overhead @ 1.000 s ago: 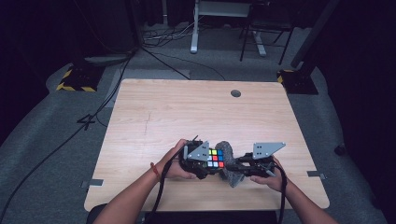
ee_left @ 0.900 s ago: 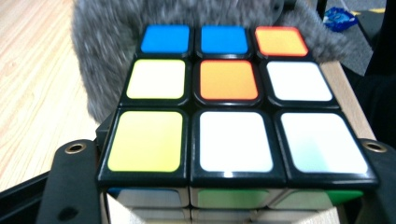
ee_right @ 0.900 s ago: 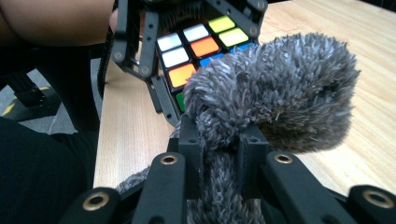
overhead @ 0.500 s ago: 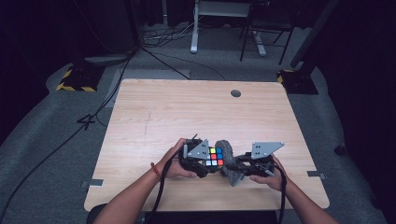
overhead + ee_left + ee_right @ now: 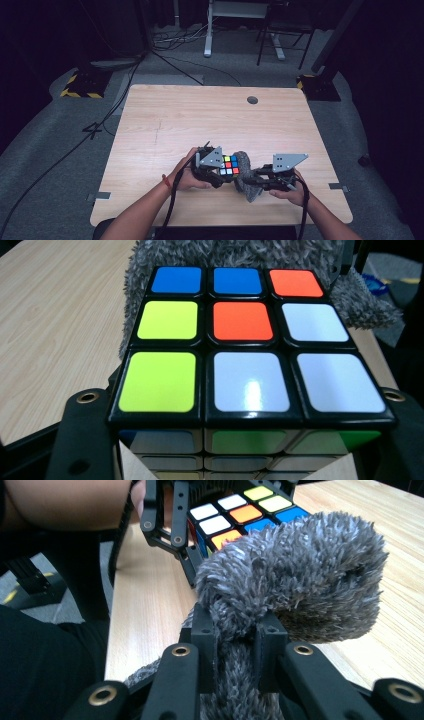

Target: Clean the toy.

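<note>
Grey shaggy cloth, microfibre-type, bunched into a fat roll and pinched tight betw. the right gripper's fingers; in the right gripper view the pile bulges above and beside the fingers, rest of the cloth hangs below them. Landmark = puzzle cube, sitting low over the near-centre part of the light wood worktop. Cloth is pressed against the cube's right/far side, touching it; right gripper just right of that. Left gripper is just left of the cube, its fingers clamped on the cube's two sides, w/ the person's left hand behind it. No containers on the worktop. Cube: black body, 3x3 glossy stickers. Top face in the left gripper view, far row to near row: blue, blue, orange / yellow-green, orange, white / yellow-green, white, white. Front face partly seen, green sticker there, others in shadow. Round grommet hole well beyond the cube, toward the worktop's far edge.
</note>
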Demonstrator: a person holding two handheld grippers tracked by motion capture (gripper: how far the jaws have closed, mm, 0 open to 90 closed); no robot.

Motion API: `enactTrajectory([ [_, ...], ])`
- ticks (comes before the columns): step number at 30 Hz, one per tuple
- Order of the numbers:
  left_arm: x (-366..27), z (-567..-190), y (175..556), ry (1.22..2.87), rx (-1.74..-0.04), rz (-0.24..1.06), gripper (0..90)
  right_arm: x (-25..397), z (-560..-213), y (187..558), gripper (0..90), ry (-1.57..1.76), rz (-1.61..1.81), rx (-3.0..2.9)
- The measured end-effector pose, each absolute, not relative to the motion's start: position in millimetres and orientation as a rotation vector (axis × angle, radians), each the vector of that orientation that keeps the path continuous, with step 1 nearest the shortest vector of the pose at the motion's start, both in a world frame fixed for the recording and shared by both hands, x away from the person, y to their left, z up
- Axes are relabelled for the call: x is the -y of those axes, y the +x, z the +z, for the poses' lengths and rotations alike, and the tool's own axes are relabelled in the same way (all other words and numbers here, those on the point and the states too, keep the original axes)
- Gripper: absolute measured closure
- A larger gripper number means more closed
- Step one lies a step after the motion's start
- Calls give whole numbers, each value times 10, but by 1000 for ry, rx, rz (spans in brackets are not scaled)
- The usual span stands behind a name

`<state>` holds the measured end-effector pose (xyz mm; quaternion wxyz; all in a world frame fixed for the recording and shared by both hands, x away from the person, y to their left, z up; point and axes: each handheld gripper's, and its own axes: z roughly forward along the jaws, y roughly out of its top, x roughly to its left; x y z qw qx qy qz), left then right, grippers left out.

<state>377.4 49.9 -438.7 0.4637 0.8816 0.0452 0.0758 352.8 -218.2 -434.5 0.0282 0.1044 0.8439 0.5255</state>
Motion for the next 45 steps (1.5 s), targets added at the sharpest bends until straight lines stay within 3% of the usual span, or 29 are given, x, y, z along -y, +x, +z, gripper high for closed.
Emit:
enactTrajectory([
  [12,-493,-4374,3759,2164,-126,169,295,2153,-4363,3495,767,330,1670,-2618],
  [21,-458,-4381,3724,2196,-98,180,330,2159,-4463,3556,766,369,1568,-2675],
  [31,-435,-4367,3707,2188,-57,134,337,2231,-4226,3549,765,355,1687,-2521],
  [41,-460,-4269,3688,2159,-35,166,338,2169,-4504,3600,765,384,1479,-2702],
  [45,-477,-4306,3687,2190,-33,194,338,2176,-4453,3528,764,307,1537,-2693],
])
